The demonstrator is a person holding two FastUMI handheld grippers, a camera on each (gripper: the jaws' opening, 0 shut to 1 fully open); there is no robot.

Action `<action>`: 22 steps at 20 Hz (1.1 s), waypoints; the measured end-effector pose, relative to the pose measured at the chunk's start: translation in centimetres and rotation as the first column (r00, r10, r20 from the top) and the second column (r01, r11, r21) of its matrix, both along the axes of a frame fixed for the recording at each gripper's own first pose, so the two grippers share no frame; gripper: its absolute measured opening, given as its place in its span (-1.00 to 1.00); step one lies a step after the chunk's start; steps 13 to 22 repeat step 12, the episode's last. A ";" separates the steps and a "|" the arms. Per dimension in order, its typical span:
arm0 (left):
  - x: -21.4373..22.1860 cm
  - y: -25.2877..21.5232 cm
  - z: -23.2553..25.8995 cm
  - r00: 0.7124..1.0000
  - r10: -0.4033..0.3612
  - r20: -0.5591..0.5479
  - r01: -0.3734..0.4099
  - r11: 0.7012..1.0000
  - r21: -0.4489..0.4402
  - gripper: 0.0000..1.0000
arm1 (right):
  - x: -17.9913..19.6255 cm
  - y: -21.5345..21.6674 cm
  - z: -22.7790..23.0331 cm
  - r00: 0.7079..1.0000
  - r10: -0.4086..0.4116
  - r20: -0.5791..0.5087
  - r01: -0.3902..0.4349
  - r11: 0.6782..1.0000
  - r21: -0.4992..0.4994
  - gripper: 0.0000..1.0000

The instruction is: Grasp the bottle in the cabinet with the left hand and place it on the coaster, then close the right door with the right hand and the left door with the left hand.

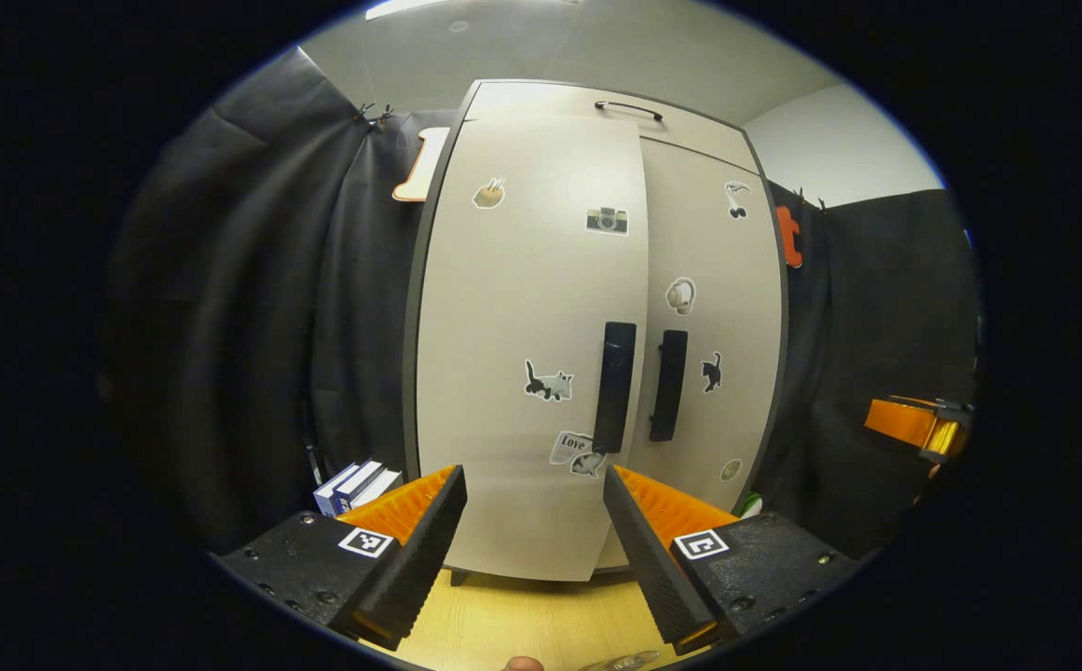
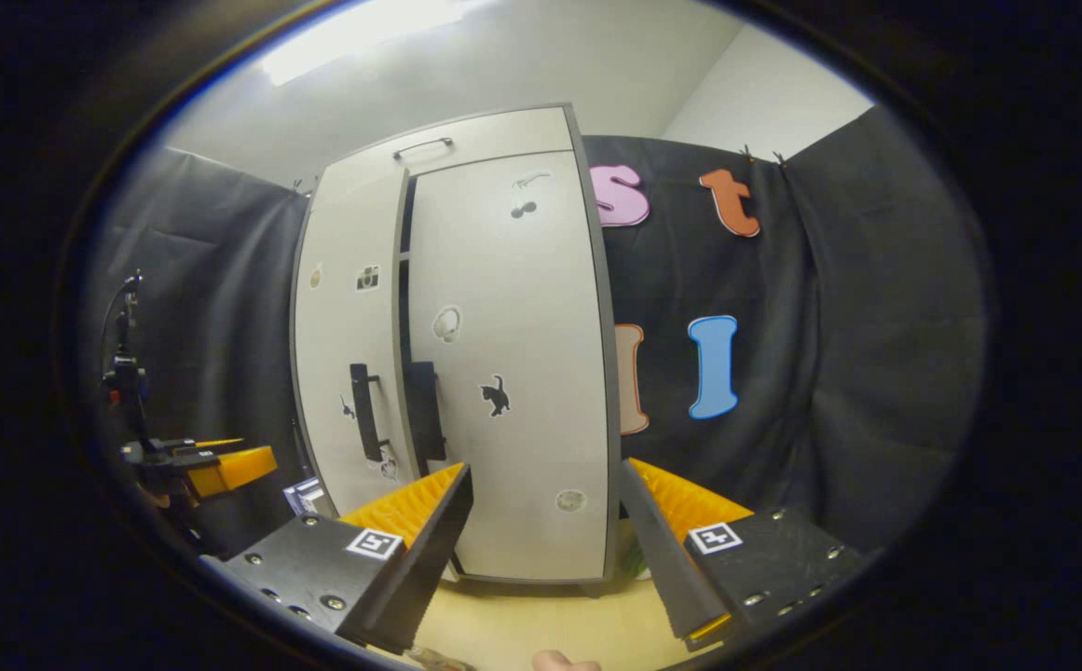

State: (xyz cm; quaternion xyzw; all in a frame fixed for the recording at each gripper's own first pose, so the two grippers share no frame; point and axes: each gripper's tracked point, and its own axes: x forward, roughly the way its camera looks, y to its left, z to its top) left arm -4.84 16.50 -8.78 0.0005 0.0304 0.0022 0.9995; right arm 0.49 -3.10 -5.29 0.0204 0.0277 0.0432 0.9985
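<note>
Facing the cabinet (image 1: 466,102), left gripper (image 1: 531,475) is spread and empty. Books (image 1: 354,485) sit low left. The left door (image 1: 522,308) looks slightly ajar, standing proud of the right door (image 1: 718,280), which looks shut. Doors are likely stiff, light panels; push flat near the left handle (image 1: 615,387). Interior is hidden. A clear shape (image 1: 624,660) may be the bottle; cannot tell. Right gripper (image 2: 545,466) is spread and empty.

Right gripper (image 2: 545,550) open, cabinet (image 2: 466,354), left door (image 2: 349,345) seemingly ajar
</note>
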 end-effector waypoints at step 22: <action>0.3 -0.9 4.7 0.999 0.032 -0.001 -0.032 0.999 0.007 0.87 | 0.9 1.2 2.5 1.000 0.002 0.019 -0.002 0.999 -0.037 0.92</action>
